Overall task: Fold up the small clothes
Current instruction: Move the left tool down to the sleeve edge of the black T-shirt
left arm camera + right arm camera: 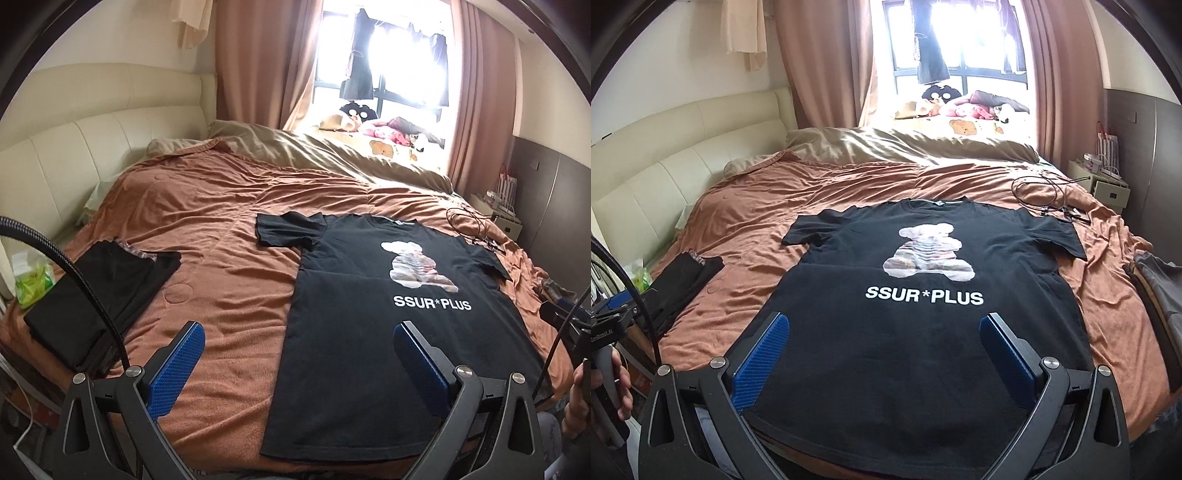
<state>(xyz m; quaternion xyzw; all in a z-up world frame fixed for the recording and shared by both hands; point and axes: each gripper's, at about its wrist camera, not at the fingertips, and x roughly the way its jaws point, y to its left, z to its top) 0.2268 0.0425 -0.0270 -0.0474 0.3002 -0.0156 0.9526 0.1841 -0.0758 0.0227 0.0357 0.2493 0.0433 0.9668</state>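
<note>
Black cotton T-shirt [923, 332] lies flat and face up on the rust-orange bed cover [221, 295], its bear print and the white words "SSUR*PLUS" readable, both sleeves spread out. Left gripper [295, 332] hovers above the shirt's left edge with fingers wide apart and holding nothing, and the right gripper [886, 321] hovers over the lower middle of the shirt, also spread wide and empty. Folded black clothes [99, 295] (a small stack) sit well apart on the left side of the bed.
</note>
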